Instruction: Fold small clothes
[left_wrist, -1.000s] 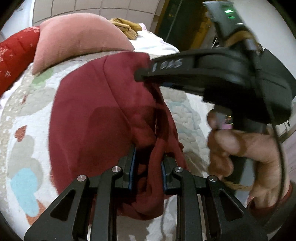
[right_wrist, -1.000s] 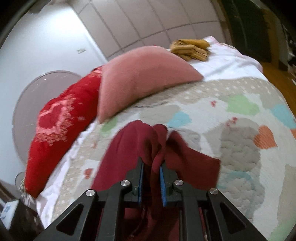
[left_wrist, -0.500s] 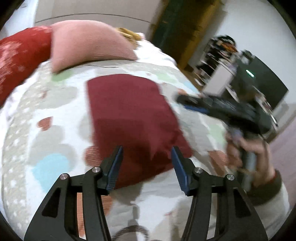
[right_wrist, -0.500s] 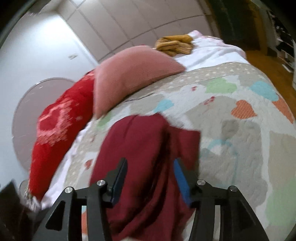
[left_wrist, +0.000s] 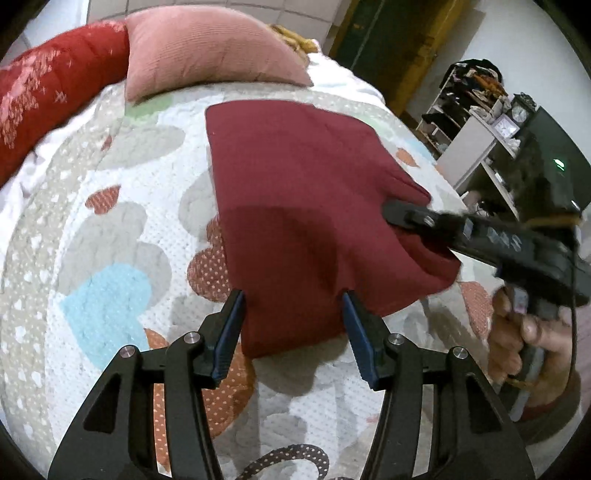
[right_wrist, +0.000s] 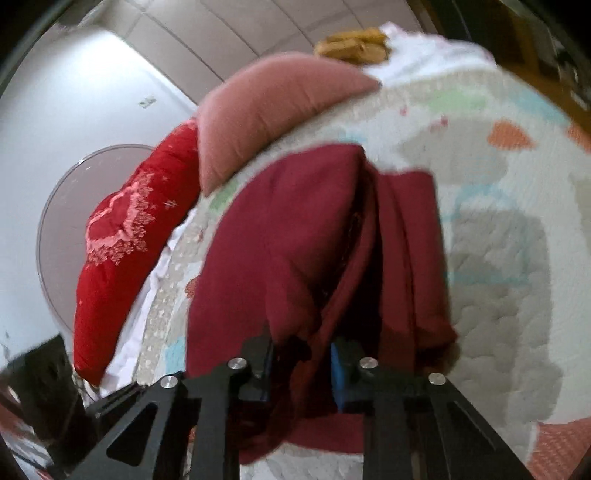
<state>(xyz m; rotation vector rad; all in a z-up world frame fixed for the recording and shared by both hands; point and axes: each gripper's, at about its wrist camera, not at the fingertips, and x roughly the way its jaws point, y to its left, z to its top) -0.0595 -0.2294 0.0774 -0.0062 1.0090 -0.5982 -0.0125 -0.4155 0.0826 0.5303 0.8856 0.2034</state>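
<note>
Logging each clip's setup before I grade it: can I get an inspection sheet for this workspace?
Surface: quilt with a heart pattern, on a bed.
Job's things: dark red cloth, folded, lying on the quilt.
Clutter: pink cushion, red cushion, yellow cloth at the far end.
Grippers: left gripper open at the cloth's near edge; right gripper has just been closing, cloth bunched between its jaws.
Cables: cord on the right gripper.
Surroundings: shelves, tiled wall.
</note>
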